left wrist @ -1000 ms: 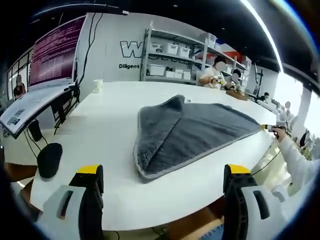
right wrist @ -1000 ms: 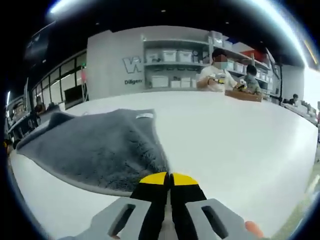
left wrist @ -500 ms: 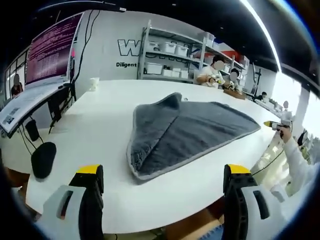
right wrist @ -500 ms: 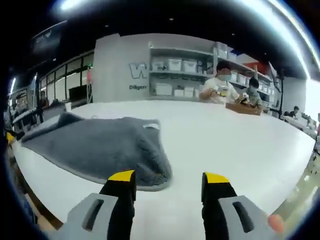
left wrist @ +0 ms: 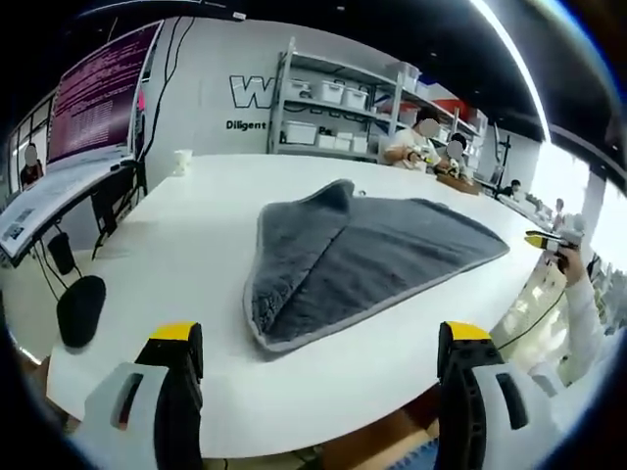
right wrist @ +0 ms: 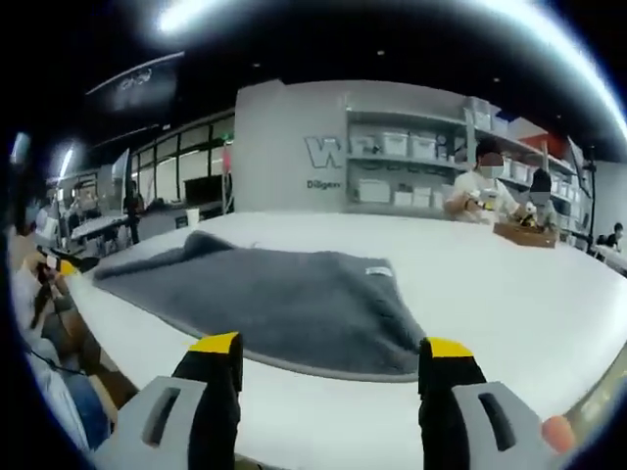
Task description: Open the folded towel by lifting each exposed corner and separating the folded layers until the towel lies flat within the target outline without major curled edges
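Note:
A dark grey towel (left wrist: 353,255) lies on the white table (left wrist: 196,245), spread wide with one flap folded over along its left side and a raised hump at the far corner. My left gripper (left wrist: 318,348) hangs open short of the table's near edge, nothing between its jaws. In the right gripper view the same towel (right wrist: 284,299) lies mostly flat with a small white label (right wrist: 379,271) near its far right corner. My right gripper (right wrist: 328,357) is open just in front of the towel's near edge, apart from it. The right gripper (left wrist: 544,241) shows far right in the left gripper view, held by a sleeved arm.
A large monitor (left wrist: 98,98) with cables stands at the table's left, a black round object (left wrist: 78,308) below it, a white cup (left wrist: 182,162) at the far side. Shelves with bins (left wrist: 333,117) line the back wall. People sit at the far end (right wrist: 485,191).
My right gripper has opened, let go of the towel's edge and drawn back from it. The towel's corner now lies down on the table. The left gripper stays open.

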### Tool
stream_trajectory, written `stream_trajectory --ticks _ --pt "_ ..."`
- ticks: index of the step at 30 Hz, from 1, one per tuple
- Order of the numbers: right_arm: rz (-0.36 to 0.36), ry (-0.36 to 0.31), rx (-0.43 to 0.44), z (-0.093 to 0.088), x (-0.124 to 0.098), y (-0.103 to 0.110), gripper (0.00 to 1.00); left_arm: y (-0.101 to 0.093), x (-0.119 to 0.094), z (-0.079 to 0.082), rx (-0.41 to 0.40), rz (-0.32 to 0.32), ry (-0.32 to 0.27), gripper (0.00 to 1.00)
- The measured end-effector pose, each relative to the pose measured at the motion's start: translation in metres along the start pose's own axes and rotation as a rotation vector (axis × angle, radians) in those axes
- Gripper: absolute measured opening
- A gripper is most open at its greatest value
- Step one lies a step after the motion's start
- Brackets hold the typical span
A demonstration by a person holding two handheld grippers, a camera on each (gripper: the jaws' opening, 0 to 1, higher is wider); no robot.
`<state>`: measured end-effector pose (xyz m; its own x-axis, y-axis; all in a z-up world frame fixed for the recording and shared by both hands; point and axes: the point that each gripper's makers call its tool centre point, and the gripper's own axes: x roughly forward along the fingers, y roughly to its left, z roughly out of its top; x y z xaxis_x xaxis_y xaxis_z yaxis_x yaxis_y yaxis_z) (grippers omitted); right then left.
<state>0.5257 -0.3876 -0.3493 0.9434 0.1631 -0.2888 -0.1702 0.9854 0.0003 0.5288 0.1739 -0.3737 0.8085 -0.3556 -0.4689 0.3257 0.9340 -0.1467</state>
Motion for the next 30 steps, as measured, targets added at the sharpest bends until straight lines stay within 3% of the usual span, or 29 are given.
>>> stream_trajectory --ticks 7,13,17,30 --pt "0.049 0.038 0.012 0.001 -0.004 0.024 0.81 0.002 0.0 -0.002 -0.009 0.0 -0.002 0.99" --pt "0.085 0.037 0.01 0.007 -0.007 0.046 0.95 0.003 -0.001 -0.004 -0.014 0.0 -0.004 0.99" --pt "0.099 0.037 0.006 0.01 -0.008 0.056 0.99 0.003 0.0 -0.007 -0.018 -0.003 0.0 0.99" --pt "0.121 0.013 -0.05 0.019 -0.015 0.083 0.99 0.009 0.008 -0.007 -0.019 -0.007 0.014 0.99"
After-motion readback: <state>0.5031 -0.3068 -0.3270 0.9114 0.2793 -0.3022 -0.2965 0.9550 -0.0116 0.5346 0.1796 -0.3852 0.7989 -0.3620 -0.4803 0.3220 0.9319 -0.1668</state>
